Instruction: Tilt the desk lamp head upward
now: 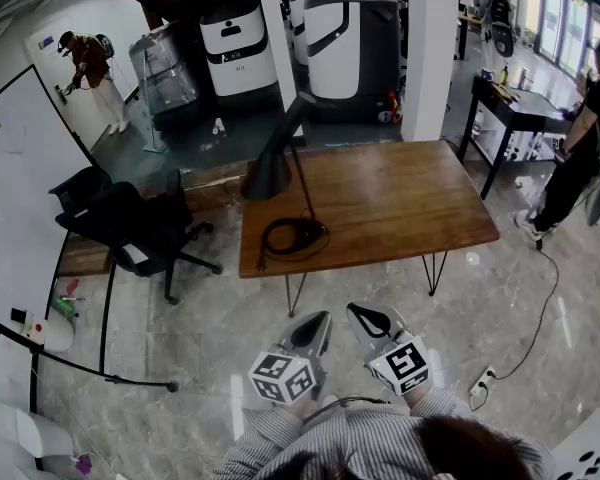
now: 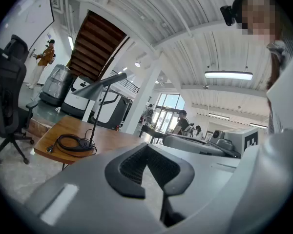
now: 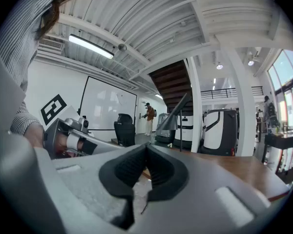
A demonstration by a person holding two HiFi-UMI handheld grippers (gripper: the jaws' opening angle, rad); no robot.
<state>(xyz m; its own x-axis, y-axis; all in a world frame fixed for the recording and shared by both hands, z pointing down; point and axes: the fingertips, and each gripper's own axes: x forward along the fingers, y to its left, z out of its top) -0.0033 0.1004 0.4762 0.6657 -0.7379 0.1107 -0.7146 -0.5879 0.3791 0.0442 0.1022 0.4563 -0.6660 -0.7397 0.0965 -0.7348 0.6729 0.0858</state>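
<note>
A black desk lamp stands on the wooden table (image 1: pixel 400 203). Its cone head (image 1: pixel 269 174) points down over the table's left edge, and its round base (image 1: pixel 296 235) sits in a coil of black cable. Both grippers hang close to my body, over the floor and well short of the table. My left gripper (image 1: pixel 318 322) is shut with nothing in it, and so is my right gripper (image 1: pixel 361 314). In the left gripper view the lamp head (image 2: pixel 100 87) lies far beyond the left gripper (image 2: pixel 147 147). In the right gripper view the lamp head (image 3: pixel 169 120) shows past the right gripper (image 3: pixel 145 148).
A black office chair (image 1: pixel 130 226) stands left of the table beside a whiteboard (image 1: pixel 20 198). Large white-and-black machines (image 1: pixel 350 43) and a white pillar (image 1: pixel 430 48) are behind it. A person (image 1: pixel 580 143) stands by a black side table (image 1: pixel 515 108). A power strip (image 1: pixel 480 380) lies on the floor.
</note>
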